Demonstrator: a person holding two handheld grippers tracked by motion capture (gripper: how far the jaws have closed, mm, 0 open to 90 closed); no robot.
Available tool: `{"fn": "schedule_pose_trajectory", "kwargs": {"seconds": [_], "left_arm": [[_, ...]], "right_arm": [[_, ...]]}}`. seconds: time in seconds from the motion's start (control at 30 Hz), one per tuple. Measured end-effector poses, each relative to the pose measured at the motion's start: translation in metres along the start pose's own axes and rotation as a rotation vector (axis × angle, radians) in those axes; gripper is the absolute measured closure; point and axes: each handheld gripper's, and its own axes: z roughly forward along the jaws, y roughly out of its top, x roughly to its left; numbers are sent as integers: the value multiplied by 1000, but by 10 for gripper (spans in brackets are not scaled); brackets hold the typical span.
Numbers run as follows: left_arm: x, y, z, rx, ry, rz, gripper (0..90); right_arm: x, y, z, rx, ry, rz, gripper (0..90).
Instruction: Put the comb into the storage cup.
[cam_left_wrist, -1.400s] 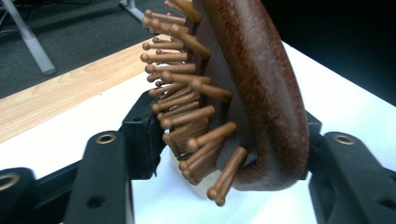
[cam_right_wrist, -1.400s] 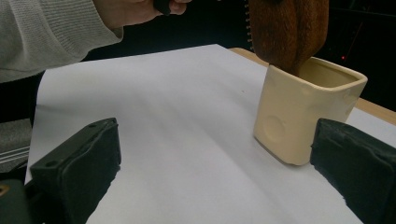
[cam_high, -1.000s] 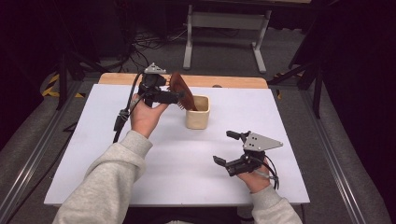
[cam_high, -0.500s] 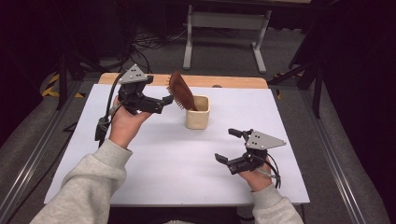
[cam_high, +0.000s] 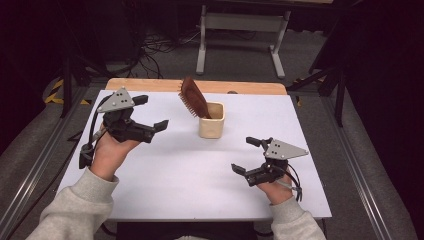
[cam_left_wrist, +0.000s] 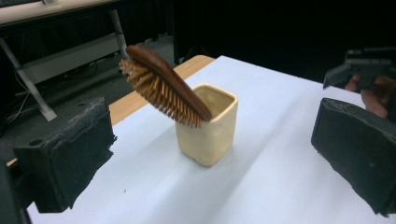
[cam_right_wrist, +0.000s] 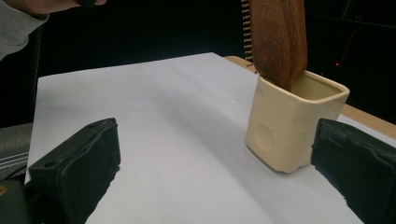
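Note:
A brown wooden hairbrush stands handle-down in a cream square cup at the table's middle back, leaning left with its bristles facing left. My left gripper hovers left of the cup, apart from the brush. Its jaws have just been opening and stand wide with nothing between them. From the left gripper view, the brush and cup lie ahead between the open jaws. My right gripper rests open near the front right, facing the cup and brush.
A white table top with a wooden strip along its far edge. Metal rails run along both sides. A stand and cables sit on the floor behind. The other hand's sleeve is at the top left of the right gripper view.
My left gripper has let go of the brush and drawn away to the left, jaws opened. The brush stays leaning in the cup. The right gripper has not moved.

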Motion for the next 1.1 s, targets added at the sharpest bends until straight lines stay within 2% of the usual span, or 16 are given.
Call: {"fn": "schedule_pose_trajectory", "kwargs": {"seconds": [0.23,0.37,0.6,0.8,0.97,1.1], "left_arm": [[-2,-26,-16,-9,-7,-12,4],[-2,-43,-21,-16,-31,-23,4],[-2,-70,-33,-54,-41,-49,5],[-3,-94,-37,-53,-27,-63,5],[-1,-114,-39,-58,-33,-96,5],[0,-128,-40,-51,-36,-105,4]], "right_arm": [[-1,-1,-1,7,1,2,18],[-1,-2,0,12,2,4,18],[-1,-4,1,20,4,2,15],[-1,-8,2,29,1,6,15],[-1,-11,1,33,4,12,15],[0,-15,1,35,8,11,15]]}}
